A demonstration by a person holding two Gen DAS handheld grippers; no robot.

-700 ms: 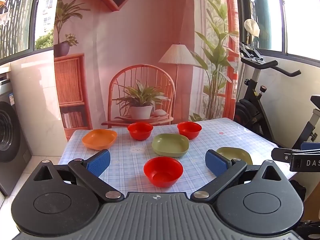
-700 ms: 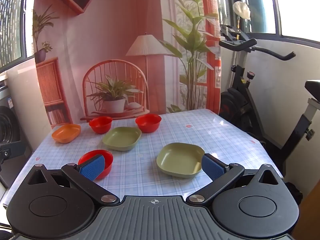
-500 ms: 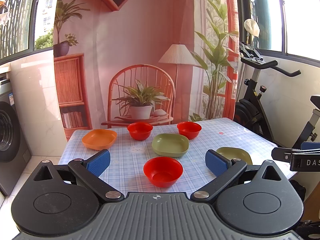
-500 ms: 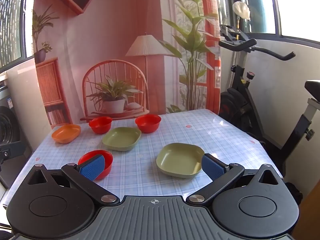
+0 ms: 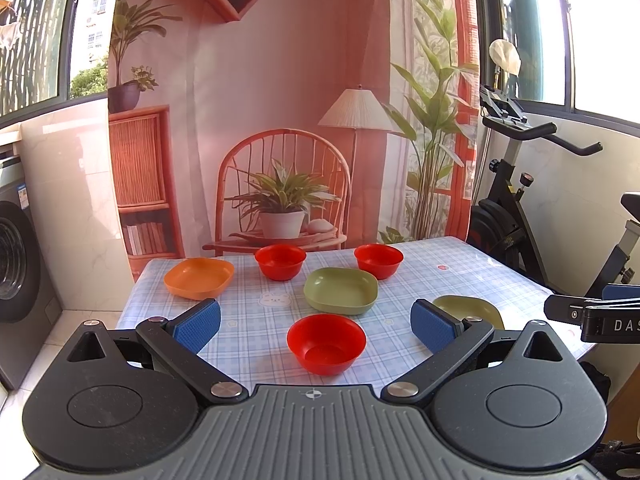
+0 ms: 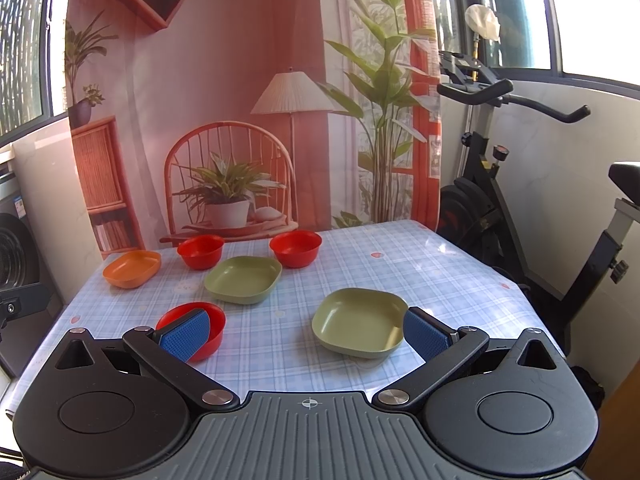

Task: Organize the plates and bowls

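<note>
bowls and plates scattered apart on checked table (image 5: 460, 276): near red bowl (image 5: 326, 344) ahead of left tongs (image 5: 316, 322), near green plate (image 6: 358, 322) before right tongs (image 6: 306, 330). both spread, empty. probably pre-grasp; next calls for pinching a rim, then stacking like with like.

Red bowls (image 5: 326, 343), green plates (image 6: 359, 322), an orange plate (image 5: 199, 278), blue-checked tablecloth (image 6: 400, 264).
</note>
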